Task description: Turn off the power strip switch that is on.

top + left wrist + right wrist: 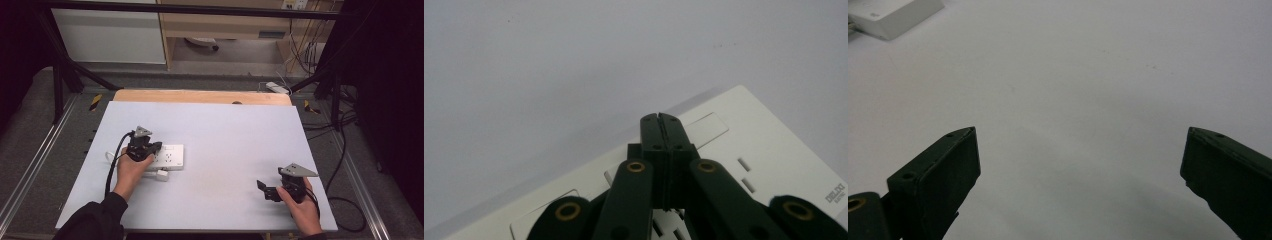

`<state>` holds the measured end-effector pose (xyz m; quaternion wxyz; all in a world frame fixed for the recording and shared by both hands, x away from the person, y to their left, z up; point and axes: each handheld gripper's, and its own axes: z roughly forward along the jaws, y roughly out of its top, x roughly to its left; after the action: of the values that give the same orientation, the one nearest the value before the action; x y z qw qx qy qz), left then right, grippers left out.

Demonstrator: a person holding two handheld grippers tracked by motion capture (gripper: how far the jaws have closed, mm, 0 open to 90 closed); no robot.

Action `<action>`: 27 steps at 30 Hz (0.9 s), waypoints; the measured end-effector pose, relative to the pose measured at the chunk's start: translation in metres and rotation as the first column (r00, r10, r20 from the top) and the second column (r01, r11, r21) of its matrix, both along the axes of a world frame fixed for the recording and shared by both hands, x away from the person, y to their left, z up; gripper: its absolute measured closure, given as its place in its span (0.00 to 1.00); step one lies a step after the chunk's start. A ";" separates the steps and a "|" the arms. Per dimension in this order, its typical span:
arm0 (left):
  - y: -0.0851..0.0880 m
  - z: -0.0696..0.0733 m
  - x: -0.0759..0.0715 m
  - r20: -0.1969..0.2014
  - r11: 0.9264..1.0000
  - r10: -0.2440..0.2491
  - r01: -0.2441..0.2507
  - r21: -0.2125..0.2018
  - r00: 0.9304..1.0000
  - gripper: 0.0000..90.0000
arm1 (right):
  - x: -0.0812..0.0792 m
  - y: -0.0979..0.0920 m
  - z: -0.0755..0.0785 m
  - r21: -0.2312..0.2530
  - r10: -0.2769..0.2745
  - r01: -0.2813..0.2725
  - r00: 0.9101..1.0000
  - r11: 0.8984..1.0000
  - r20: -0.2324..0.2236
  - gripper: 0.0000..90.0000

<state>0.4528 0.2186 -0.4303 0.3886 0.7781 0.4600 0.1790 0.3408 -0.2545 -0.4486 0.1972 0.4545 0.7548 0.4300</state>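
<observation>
White plastic forms the body of the power strip [169, 156], which lies flat on the pale grey table top [225, 135] at the left of the scene, roughly midway between the near and far edges. A white plug [161, 175] with a short white cord sits just beside its near edge. The left gripper [150, 148] stands over the left end of the strip. In the left gripper view its two black jaws are pressed fully together, with nothing between them, and the joined tips [660, 119] lie over the strip's top face [774, 150], beside a rectangular rocker switch [704, 130]; whether the tips touch the surface cannot be told. Socket slots show to the right of the jaws. The right gripper [266, 190] rests low over the bare table at the near right, well apart from the strip. In the right gripper view its jaws stand wide apart and hold nothing, with bare table between them [1078, 165]; the strip's corner [893, 17] appears at the far left.
</observation>
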 end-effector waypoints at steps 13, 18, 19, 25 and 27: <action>-0.004 0.017 -0.003 0.041 0.999 -0.010 0.012 -0.031 0.999 1.00 | 0.000 0.001 0.000 -0.004 0.005 -0.005 1.000 1.000 -0.006 0.03; -0.008 0.024 -0.003 0.062 0.999 -0.009 0.012 -0.045 0.998 1.00 | 0.000 -0.002 0.000 0.002 0.002 -0.002 1.000 1.000 -0.006 0.03; -0.008 0.024 -0.002 0.065 0.999 -0.010 0.013 -0.049 0.998 1.00 | 0.000 -0.002 0.000 0.002 0.002 -0.002 1.000 1.000 -0.006 0.03; -0.013 0.026 -0.001 0.081 0.997 -0.017 0.023 -0.071 0.997 0.99 | -0.001 -0.003 0.000 0.003 0.000 0.000 1.000 1.000 -0.003 0.03; -0.016 0.026 -0.002 0.074 0.997 -0.007 0.012 -0.070 0.997 0.85 | 0.000 -0.003 0.000 0.003 0.001 -0.001 1.000 1.000 -0.003 0.03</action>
<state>0.4509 0.2027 -0.4044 0.4335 0.7590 0.4474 0.1895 0.3405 -0.2574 -0.4487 0.1952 0.4550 0.7547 0.4305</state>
